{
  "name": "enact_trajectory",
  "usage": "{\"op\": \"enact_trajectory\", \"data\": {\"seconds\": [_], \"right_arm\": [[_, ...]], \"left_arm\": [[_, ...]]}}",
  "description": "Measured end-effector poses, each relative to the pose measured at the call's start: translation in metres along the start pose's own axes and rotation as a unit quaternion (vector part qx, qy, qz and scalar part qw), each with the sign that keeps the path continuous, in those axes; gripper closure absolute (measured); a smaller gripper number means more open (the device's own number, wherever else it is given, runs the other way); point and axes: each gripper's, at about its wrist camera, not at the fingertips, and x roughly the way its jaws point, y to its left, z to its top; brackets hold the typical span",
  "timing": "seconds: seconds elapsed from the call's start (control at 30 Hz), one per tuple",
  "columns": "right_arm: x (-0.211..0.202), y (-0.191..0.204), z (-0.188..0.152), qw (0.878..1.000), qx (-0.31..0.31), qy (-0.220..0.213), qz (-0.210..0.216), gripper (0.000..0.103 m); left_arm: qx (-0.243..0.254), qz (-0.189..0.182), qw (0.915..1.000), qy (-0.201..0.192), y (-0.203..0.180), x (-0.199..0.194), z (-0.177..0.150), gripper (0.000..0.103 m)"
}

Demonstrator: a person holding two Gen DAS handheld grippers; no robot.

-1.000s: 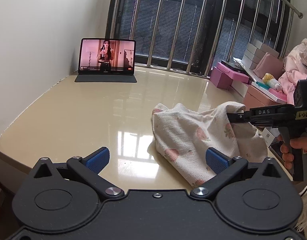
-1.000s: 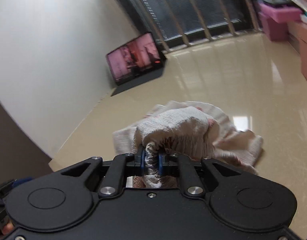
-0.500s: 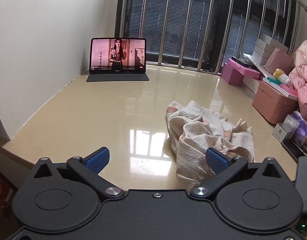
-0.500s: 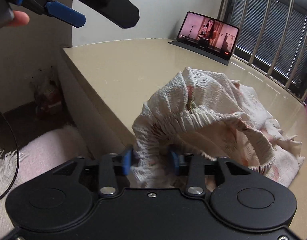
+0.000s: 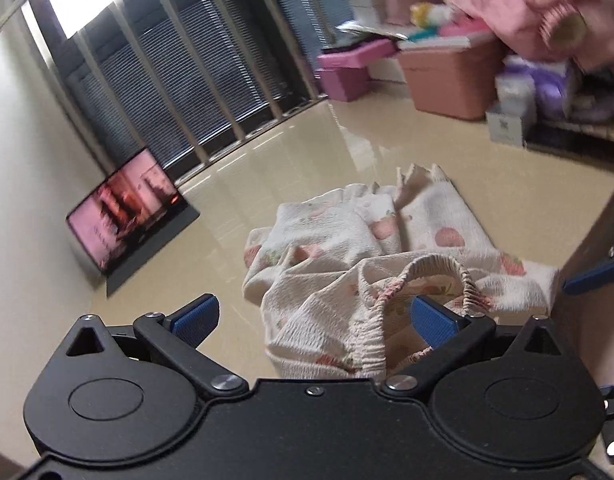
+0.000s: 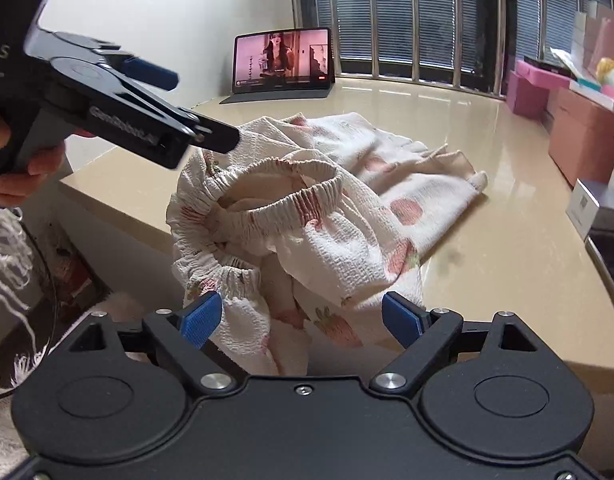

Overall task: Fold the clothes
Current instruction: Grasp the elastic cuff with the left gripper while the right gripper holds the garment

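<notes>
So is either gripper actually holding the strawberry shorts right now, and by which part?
Neither. The right gripper is opening, pads clear of the shorts, though cloth lies between them. The left gripper is open over the waistband.

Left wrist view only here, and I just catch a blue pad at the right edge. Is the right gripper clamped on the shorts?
Observer: No. The right gripper has its jaws opening. The shorts lie between its pads, but neither pad is pressing on them.
Operator: Are the shorts lying fully on the table?
Observer: No. The waistband end droops over the near edge of the table, right in front of the right gripper.
</notes>
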Motion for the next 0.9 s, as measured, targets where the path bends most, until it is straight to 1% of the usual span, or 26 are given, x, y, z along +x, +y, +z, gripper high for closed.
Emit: {"op": "enact_trajectory", "data": {"seconds": [0.03, 0.1, 0.13, 0.2, 0.27, 0.3, 0.33, 0.37, 0.4, 0.43, 0.47, 0.5, 0.53, 0.6, 0.63, 0.67, 0.7, 0.73, 0.83, 0.9], "right_arm": [[-0.001, 0.0, -0.002, 1.0, 0.007, -0.002, 0.0, 0.014], [-0.006, -0.001, -0.007, 1.0, 0.019, -0.008, 0.0, 0.014], [-0.008, -0.001, -0.008, 1.0, 0.023, -0.01, 0.001, 0.014], [-0.011, -0.003, -0.011, 0.999, 0.03, -0.013, 0.0, 0.014], [-0.013, -0.005, -0.015, 0.999, 0.035, -0.012, -0.002, 0.014], [-0.013, -0.006, -0.016, 0.999, 0.038, -0.01, -0.002, 0.014], [-0.014, -0.007, -0.018, 0.999, 0.04, -0.008, 0.0, 0.014], [-0.014, -0.008, -0.02, 0.999, 0.042, -0.007, 0.001, 0.014], [-0.015, -0.008, -0.021, 0.999, 0.043, -0.005, 0.001, 0.014], [-0.015, -0.008, -0.022, 0.999, 0.043, -0.004, 0.0, 0.014], [-0.015, -0.009, -0.023, 0.999, 0.044, -0.004, 0.0, 0.014], [-0.016, -0.009, -0.024, 0.999, 0.045, -0.004, -0.001, 0.014], [-0.016, -0.009, -0.025, 0.999, 0.048, -0.004, 0.001, 0.014], [-0.015, -0.011, -0.025, 0.998, 0.056, -0.002, 0.005, 0.014], [-0.014, -0.011, -0.025, 0.998, 0.06, 0.0, 0.008, 0.014], [-0.013, -0.012, -0.024, 0.998, 0.064, 0.0, 0.011, 0.014], [-0.01, -0.011, -0.021, 0.997, 0.07, 0.001, 0.017, 0.014], [-0.008, -0.011, -0.018, 0.997, 0.075, 0.001, 0.023, 0.014], [0.0, -0.009, -0.005, 0.994, 0.103, -0.013, 0.044, 0.014], [0.002, -0.016, 0.003, 0.985, 0.158, -0.029, 0.057, 0.014]], "left_arm": [[0.04, -0.001, 0.9992, 0.004, -0.011, 0.006, 0.005, 0.0], [0.115, -0.01, 0.9933, 0.008, -0.033, 0.018, 0.011, 0.002], [0.15, -0.017, 0.9884, 0.01, -0.043, 0.023, 0.013, 0.006], [0.212, -0.018, 0.9771, 0.013, -0.059, 0.033, 0.013, 0.015], [0.271, -0.017, 0.9625, 0.014, -0.074, 0.042, 0.013, 0.032], [0.297, -0.02, 0.9545, 0.015, -0.08, 0.047, 0.013, 0.036], [0.316, -0.031, 0.9479, 0.022, -0.084, 0.053, 0.012, 0.045], [0.335, -0.042, 0.9409, 0.03, -0.088, 0.059, 0.011, 0.059], [0.338, -0.058, 0.9385, 0.041, -0.09, 0.063, 0.011, 0.068], [0.331, -0.079, 0.9385, 0.061, -0.089, 0.071, 0.013, 0.089], [0.314, -0.094, 0.9422, 0.068, -0.087, 0.073, 0.016, 0.096], [0.297, -0.109, 0.9455, 0.075, -0.084, 0.076, 0.018, 0.097], [0.278, -0.116, 0.9507, 0.073, -0.079, 0.074, 0.022, 0.098], [0.232, -0.118, 0.9637, 0.058, -0.065, 0.067, 0.034, 0.098], [0.201, -0.118, 0.9714, 0.045, -0.055, 0.063, 0.044, 0.098], [0.173, -0.118, 0.9772, 0.036, -0.046, 0.058, 0.051, 0.098], [0.134, -0.117, 0.9837, 0.026, -0.034, 0.053, 0.064, 0.098], [0.1, -0.118, 0.9878, 0.016, -0.023, 0.048, 0.075, 0.098], [0.036, -0.124, 0.9914, -0.019, -0.002, 0.029, 0.097, 0.098], [0.001, -0.126, 0.9912, -0.041, 0.009, 0.014, 0.103, 0.098]]}}
